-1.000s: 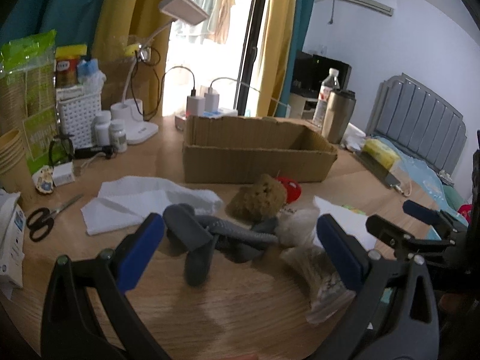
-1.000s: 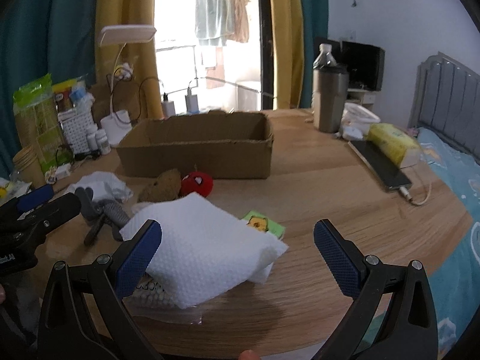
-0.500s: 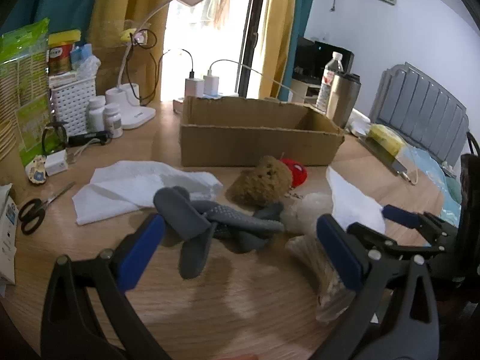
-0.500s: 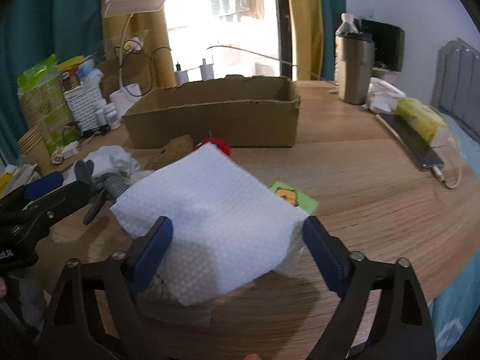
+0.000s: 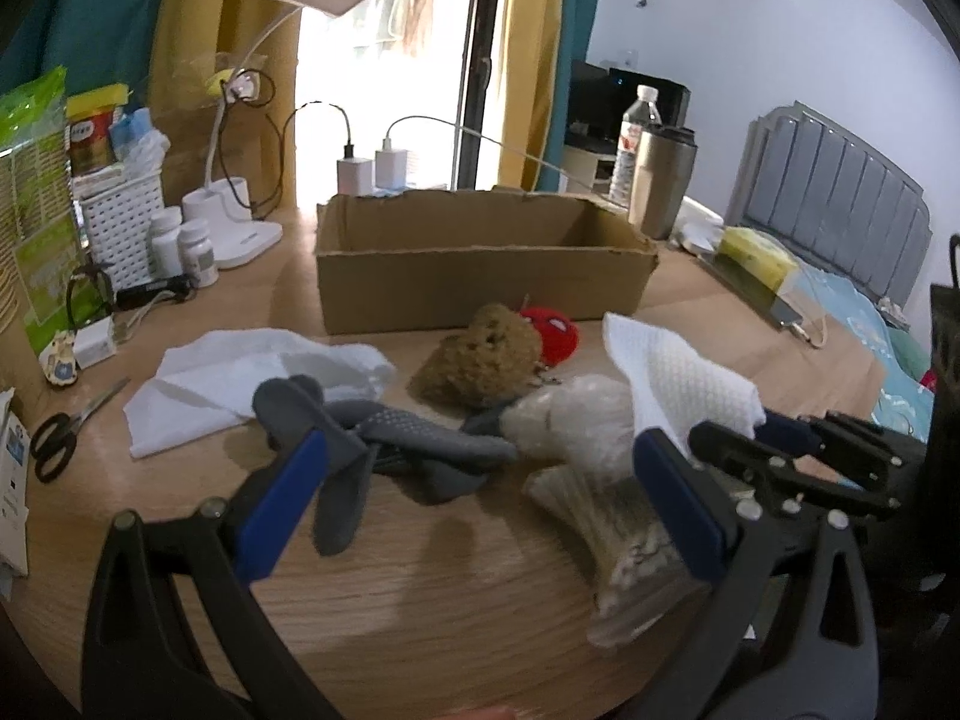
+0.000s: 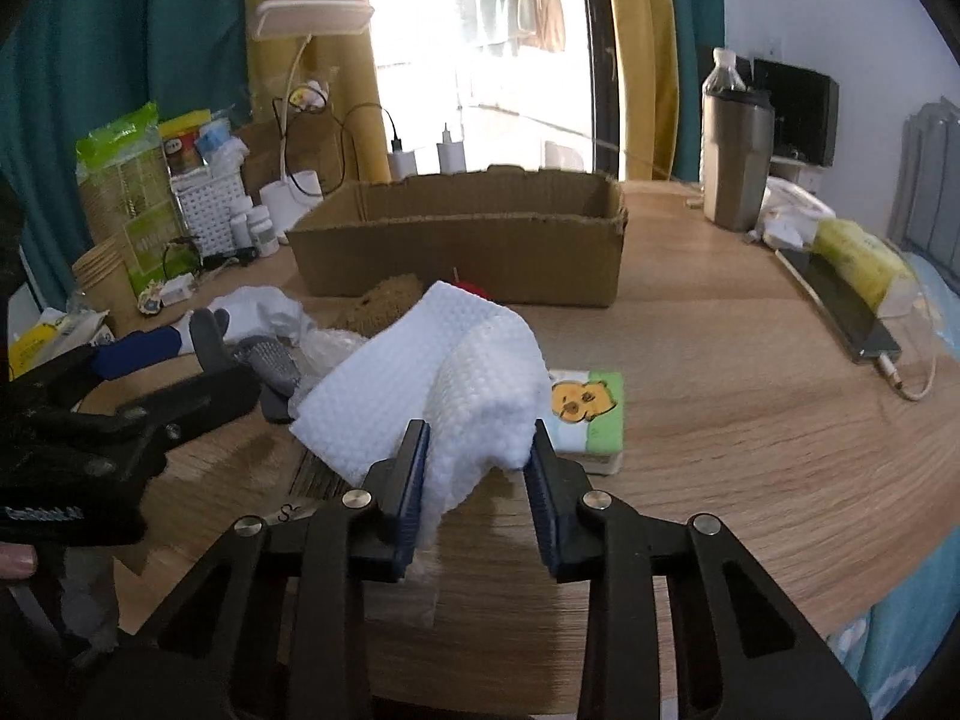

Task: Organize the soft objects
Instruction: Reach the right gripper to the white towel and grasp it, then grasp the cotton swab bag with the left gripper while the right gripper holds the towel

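My right gripper (image 6: pixel 478 474) is closing its jaws on a white textured cloth (image 6: pixel 432 372). The cloth is bunched between the pads, which press on it, and its far end is draped over a plastic bag (image 5: pixel 576 426). In the left wrist view the same cloth (image 5: pixel 678 378) rises from the right gripper (image 5: pixel 756 429). My left gripper (image 5: pixel 480 498) is open just short of the grey gloves (image 5: pixel 420 444), with one glove finger hanging by its left pad. A brown sponge (image 5: pixel 480 354) and a red plush (image 5: pixel 555 333) lie before the open cardboard box (image 5: pixel 480 264).
A second white cloth (image 5: pixel 240 378) lies flat at the left with scissors (image 5: pixel 60 438) beyond it. A tissue pack (image 6: pixel 585 414) sits just right of the held cloth. A steel tumbler (image 6: pixel 735 162) and a phone (image 6: pixel 840 306) stand at the right, near the table edge.
The right jaws came in from wide open onto the white cloth, which bunched up and rose. The left gripper edged forward toward the grey gloves and stayed open.
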{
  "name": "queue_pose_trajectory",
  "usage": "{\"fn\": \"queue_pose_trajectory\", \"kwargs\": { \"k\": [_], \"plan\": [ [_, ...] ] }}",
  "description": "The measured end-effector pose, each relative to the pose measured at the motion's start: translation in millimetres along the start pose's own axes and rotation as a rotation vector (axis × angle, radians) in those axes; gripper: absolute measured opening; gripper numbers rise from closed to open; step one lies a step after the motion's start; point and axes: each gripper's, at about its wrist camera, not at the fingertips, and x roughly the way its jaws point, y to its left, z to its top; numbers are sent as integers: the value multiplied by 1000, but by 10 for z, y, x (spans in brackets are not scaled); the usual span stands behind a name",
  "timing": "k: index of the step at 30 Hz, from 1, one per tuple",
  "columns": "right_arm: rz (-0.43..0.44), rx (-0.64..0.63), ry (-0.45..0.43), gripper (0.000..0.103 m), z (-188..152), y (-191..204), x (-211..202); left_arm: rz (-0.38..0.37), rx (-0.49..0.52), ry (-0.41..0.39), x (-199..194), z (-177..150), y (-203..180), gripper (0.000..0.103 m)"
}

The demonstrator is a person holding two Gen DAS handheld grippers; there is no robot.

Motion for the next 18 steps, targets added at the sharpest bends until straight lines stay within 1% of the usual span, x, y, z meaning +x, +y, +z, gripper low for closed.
{"fn": "queue_pose_trajectory", "kwargs": {
  "k": [4, 6, 8, 15, 18],
  "plan": [
    [5, -2, -33, 25, 8, -31, -89, -4, 13, 3, -9, 4, -66, 102],
    [5, 1, -55, 19, 12, -52, -137, -6, 18, 4, -12, 6, -97, 102],
    [-3, 7, -80, 16, 31, -88, -198, -10, 24, 9, -4, 6, -132, 102],
    [-32, 20, -121, 14, 51, -214, -325, -47, 60, 43, 68, -22, -303, 102],
    [-43, 24, -152, 14, 55, -257, -406, -58, 78, 56, 106, -25, -385, 102]
  ]
}}
